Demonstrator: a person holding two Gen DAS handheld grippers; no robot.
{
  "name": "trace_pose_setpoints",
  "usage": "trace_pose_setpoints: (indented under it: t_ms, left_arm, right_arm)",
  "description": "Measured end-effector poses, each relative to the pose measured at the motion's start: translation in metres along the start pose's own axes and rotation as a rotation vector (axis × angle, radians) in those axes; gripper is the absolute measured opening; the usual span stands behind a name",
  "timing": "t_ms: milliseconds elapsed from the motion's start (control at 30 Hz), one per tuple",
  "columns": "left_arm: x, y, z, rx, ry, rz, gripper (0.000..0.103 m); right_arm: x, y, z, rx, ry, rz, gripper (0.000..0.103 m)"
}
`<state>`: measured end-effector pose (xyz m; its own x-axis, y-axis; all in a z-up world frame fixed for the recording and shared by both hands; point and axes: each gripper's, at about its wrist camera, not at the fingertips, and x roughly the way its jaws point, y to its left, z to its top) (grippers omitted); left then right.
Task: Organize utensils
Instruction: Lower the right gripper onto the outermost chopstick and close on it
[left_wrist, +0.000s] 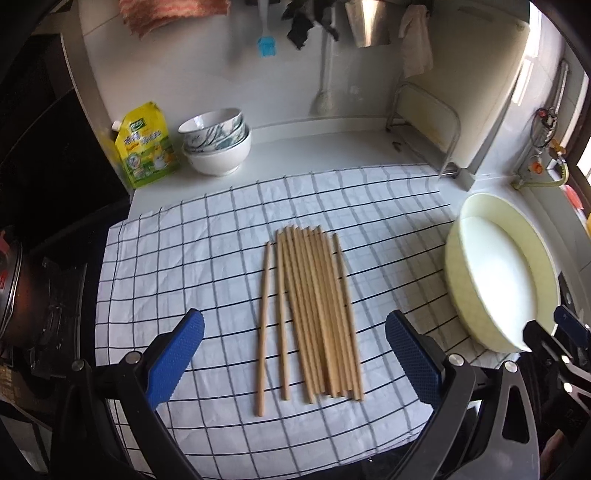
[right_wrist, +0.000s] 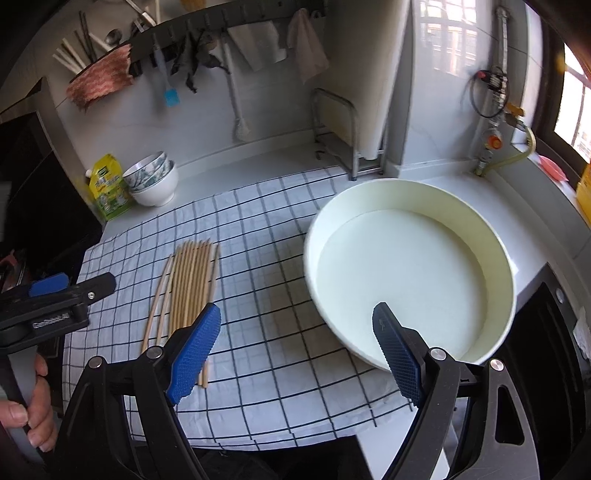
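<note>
Several wooden chopsticks (left_wrist: 314, 314) lie side by side on a white checked cloth (left_wrist: 184, 258); two lie slightly apart on the left. My left gripper (left_wrist: 295, 354) hangs open above their near ends, its blue pads straddling the bundle without touching it. In the right wrist view the chopsticks (right_wrist: 188, 284) lie left of centre, and my right gripper (right_wrist: 295, 347) is open and holds nothing; its right fingertip overlaps the near rim of a big cream basin (right_wrist: 509, 295). The left gripper (right_wrist: 62, 288) shows at the left edge, held by a hand.
The cream basin (left_wrist: 458, 280) stands right of the cloth. Stacked bowls (left_wrist: 218, 144) and a yellow refill pouch (left_wrist: 146, 147) sit at the back left. A metal rack with a cutting board (left_wrist: 443, 125) stands at the back right. A stove and pot (left_wrist: 14, 295) border the left.
</note>
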<state>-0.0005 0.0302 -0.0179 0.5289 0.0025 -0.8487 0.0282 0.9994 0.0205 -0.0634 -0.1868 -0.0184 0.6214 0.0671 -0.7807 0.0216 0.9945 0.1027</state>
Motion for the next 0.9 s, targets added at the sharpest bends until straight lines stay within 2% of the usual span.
trace_pose_setpoints:
  t_ms: [200,433,633,900]
  left_arm:
    - [0.030,0.035,-0.015,-0.032,0.036,0.031,0.097]
    - [0.068,0.065,-0.023,-0.050,0.067,0.044,0.097]
    - [0.100,0.073,-0.027,-0.027,0.077,0.032,0.097]
    - [0.135,0.075,-0.029,-0.016,0.111,0.003,0.097]
  right_arm:
    - [0.028,0.029,-0.004,-0.059,0.045,0.056,0.080]
    - [0.080,0.064,-0.020,-0.106,0.128,0.094,0.080]
    - [0.125,0.072,-0.029,-0.086,0.174,0.083,0.080]
    - [0.164,0.079,-0.031,-0.096,0.201,0.019,0.080]
